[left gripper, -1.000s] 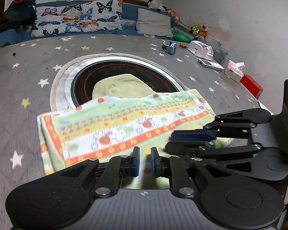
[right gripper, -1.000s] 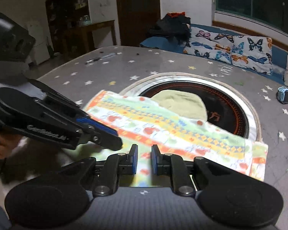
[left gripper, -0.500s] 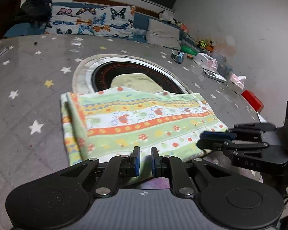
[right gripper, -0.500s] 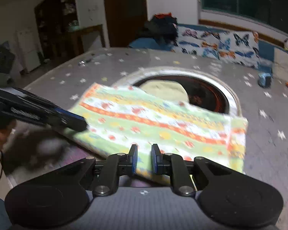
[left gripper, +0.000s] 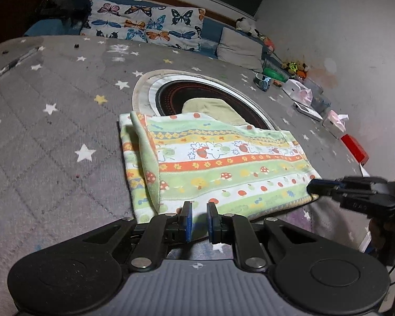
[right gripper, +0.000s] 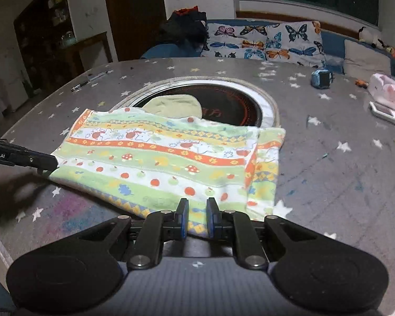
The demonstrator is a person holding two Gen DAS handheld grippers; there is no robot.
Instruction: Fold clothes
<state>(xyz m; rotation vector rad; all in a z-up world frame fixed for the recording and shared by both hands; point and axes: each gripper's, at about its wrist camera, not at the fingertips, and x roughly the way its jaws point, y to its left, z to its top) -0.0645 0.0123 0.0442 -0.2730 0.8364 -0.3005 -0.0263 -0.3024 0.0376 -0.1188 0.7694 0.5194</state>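
Observation:
A striped green, orange and white cloth [left gripper: 218,166] with mushroom and animal prints lies folded on the grey star-patterned table; it also shows in the right wrist view [right gripper: 171,158]. My left gripper [left gripper: 197,221] sits at the cloth's near edge, with a narrow gap between the blue pads and the cloth edge between them. My right gripper [right gripper: 197,218] stands the same way at the other end of the near edge. In the left wrist view the right gripper [left gripper: 313,187] touches the cloth's right corner. In the right wrist view the left gripper [right gripper: 52,162] touches its left corner.
A round dark cooktop [left gripper: 213,97] set in the table holds a pale green cloth [left gripper: 210,108]. Tissue packs [left gripper: 334,121], a remote [left gripper: 306,109], a red box [left gripper: 354,151] and a blue object [right gripper: 321,77] lie at the table's right. A pen [left gripper: 15,62] lies far left. Butterfly cushions [right gripper: 263,42] behind.
Both grippers have drawn apart and pulled back toward the near table edge, bringing the cloth's near edge with them. The cloth now lies flatter and more spread out.

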